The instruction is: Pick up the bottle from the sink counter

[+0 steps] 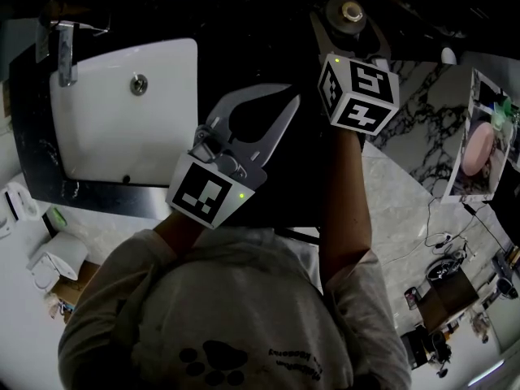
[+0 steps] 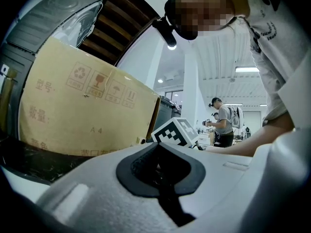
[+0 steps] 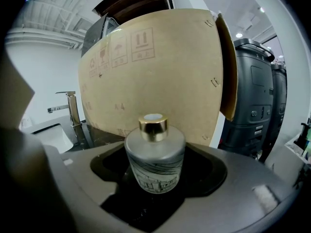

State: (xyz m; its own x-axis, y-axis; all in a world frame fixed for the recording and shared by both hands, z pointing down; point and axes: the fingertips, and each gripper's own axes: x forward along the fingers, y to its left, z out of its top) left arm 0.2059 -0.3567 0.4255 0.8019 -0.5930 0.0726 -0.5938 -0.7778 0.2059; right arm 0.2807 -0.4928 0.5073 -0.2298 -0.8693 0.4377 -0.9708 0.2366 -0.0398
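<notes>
Black surface [image 1: 244, 55] with white basin [image 1: 106, 120] toward its left edge; bottle [image 3: 155, 161] upright by the far edge, between the parted jaws of the right claw [image 1: 351, 19], unpinched. Centre it, close on the glass below the gold cap [image 3: 153, 128], lift straight; hold the shut, empty left claw [image 1: 292, 96] clear.

The bottle [image 3: 155, 161] is frosted grey-white, with a dark line drawing round its lower half and a gold collar under a white top. The cardboard box [image 3: 160, 72] is tan with faint brown symbols, the counter [image 1: 244, 55] black with pale veining, and the sink [image 1: 114, 128] plain white. The left gripper [image 2: 158, 152] is pale grey and the right gripper [image 1: 349, 27] darker grey; both have black pads and black-and-white marker cubes [image 1: 357, 92].
</notes>
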